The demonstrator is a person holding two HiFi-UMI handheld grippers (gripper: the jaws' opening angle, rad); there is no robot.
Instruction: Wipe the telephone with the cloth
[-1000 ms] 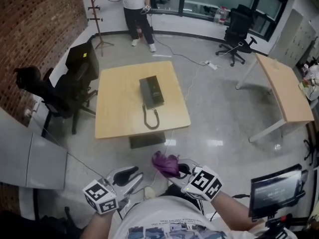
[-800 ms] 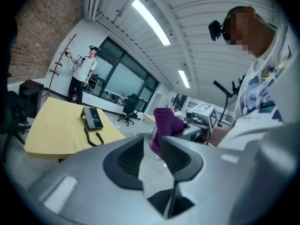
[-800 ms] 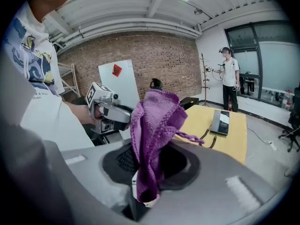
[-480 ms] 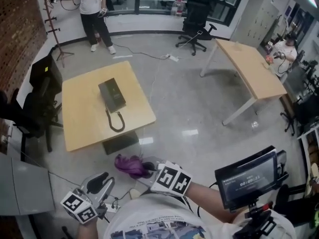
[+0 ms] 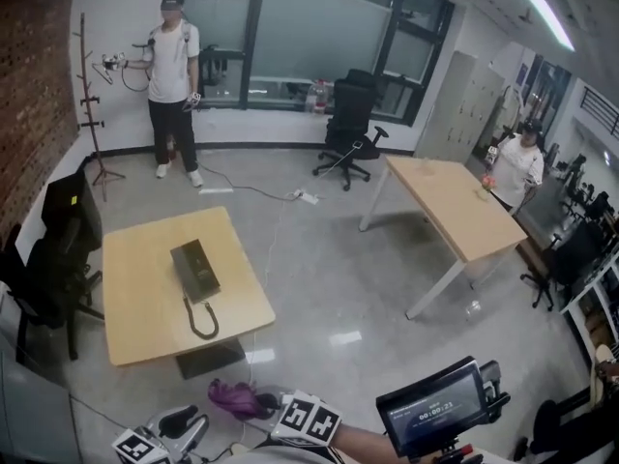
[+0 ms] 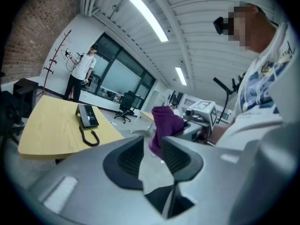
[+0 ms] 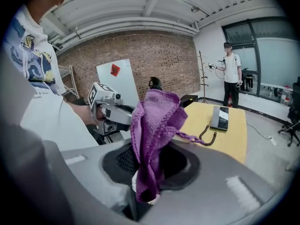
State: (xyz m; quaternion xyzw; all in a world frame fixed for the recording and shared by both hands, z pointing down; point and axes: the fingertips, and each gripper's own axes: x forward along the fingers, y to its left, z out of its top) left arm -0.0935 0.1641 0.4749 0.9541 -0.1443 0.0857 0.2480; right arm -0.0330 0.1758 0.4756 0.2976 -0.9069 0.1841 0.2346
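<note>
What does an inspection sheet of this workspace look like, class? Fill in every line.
Surface: wooden table, bare apart from the telephone.
Job's things: telephone on the table; purple cloth in the right gripper.
Clutter: nothing seen.
Grippers: left gripper open, empty; right gripper shut on the purple cloth; both short of the table.
Cables: coiled phone cord on the table; cabled power strip on the floor.
Surroundings: second table, office chair, coat stand, standing person.

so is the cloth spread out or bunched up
Bunched up: the purple cloth hangs as a crumpled wad, pinched in the right gripper.
</note>
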